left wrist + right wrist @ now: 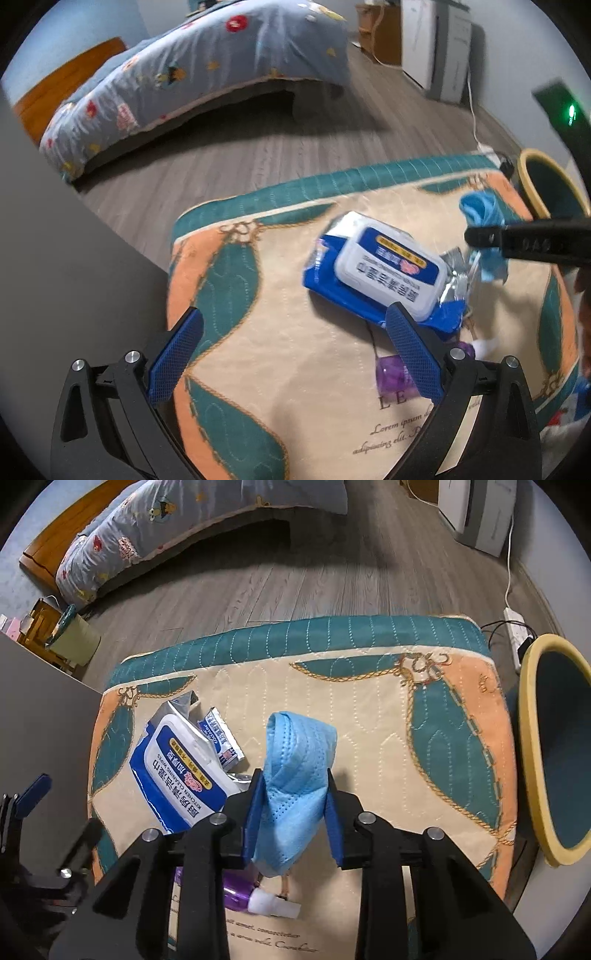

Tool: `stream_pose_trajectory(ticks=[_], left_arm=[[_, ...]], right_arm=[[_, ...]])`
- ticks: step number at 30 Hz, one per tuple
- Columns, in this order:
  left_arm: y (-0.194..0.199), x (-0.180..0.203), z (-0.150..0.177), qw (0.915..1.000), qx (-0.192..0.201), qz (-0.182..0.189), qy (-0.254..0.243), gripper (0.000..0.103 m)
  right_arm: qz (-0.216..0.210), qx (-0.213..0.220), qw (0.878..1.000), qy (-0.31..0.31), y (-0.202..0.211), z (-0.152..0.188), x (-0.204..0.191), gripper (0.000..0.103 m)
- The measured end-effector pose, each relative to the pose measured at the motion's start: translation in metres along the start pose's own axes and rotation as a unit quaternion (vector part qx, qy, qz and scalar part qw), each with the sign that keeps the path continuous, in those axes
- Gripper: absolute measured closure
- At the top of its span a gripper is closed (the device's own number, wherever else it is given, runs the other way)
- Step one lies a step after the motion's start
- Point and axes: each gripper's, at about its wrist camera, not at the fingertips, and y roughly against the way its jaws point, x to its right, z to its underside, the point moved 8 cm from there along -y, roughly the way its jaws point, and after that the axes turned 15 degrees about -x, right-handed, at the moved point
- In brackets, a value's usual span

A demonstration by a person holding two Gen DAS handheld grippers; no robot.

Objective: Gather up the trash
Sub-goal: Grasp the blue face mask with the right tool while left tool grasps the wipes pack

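Right gripper clamped on blue face mask, both blue pads pressing the folded fabric, mask lifted clear of the quilted mat and sticking up between the fingers. From the left wrist view the same mask shows pinched in the black finger at the right edge, above the mat's far right part. Left gripper jaws spread wide, nothing between them, hovering over the mat; its right pad overlaps the near corner of the wet wipes pack, contact can't be told. Wipes pack lies flat on the mat, white lid up. Small foil sachet lies just beside the pack, touching its edge. Purple bottle with white cap lies on its side on the mat, under the right gripper body. Yellow-rimmed bin stands just off the mat's right side, open and dark inside. Bed with patterned duvet across the wood floor.
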Motion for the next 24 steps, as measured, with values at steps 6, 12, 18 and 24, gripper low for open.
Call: stream_pose_trajectory(ticks=[6,12,18,24], left_arm=[[-0.002,0.01,-0.007,0.9999,0.0,0.011,0.011,0.005],[-0.006,0.015,-0.014,0.9994,-0.004,0.016,0.031,0.005],[-0.014,0.021,-0.02,0.9976,-0.016,0.029,0.061,0.005],[-0.028,0.03,-0.029,0.9938,-0.037,0.048,0.093,0.005]], right_arm=[[0.031,0.017,0.999,0.016,0.017,-0.004,0.021,0.073],[0.087,0.007,0.995,0.039,0.013,-0.001,0.052,0.073],[0.087,-0.009,0.995,0.046,0.001,0.001,0.069,0.069],[0.073,-0.01,0.996,0.05,-0.002,-0.001,0.074,0.052]])
